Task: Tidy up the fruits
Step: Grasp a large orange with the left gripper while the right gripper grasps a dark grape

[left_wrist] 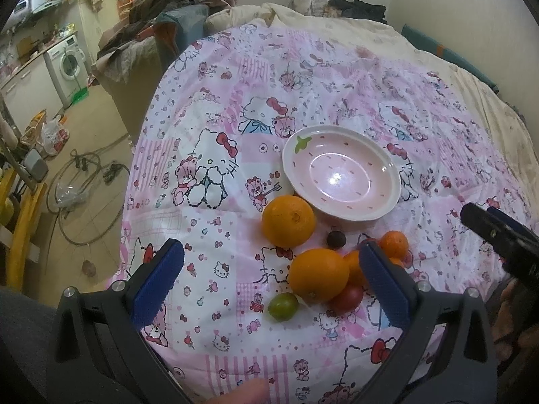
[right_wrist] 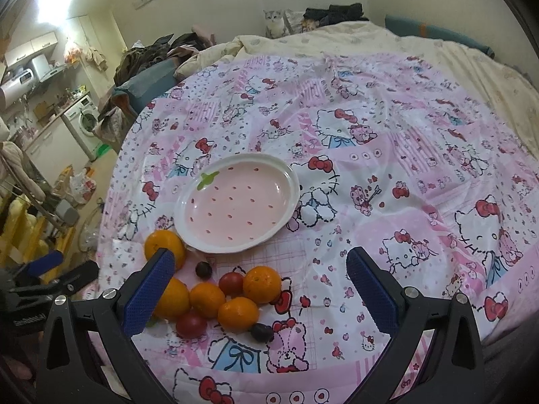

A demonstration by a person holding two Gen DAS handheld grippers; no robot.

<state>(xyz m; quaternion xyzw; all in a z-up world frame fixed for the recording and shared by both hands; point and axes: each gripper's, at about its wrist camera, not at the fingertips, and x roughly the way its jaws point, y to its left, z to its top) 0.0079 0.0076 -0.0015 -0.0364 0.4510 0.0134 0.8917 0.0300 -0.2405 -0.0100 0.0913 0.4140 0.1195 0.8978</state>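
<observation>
An empty pink strawberry-shaped plate lies on the cartoon-print bedspread. In front of it sits a cluster of fruit: two large oranges, smaller mandarins, red tomatoes, dark plums and a green fruit. My left gripper hovers open above the cluster, nothing between its blue pads. My right gripper is open too, over the mandarins. Each gripper shows at the edge of the other's view.
A cat sits at the far end of the bed by a pile of dark clothes. To the left the bed drops to a floor with hoses, bags and a washing machine. A cream blanket covers the far right.
</observation>
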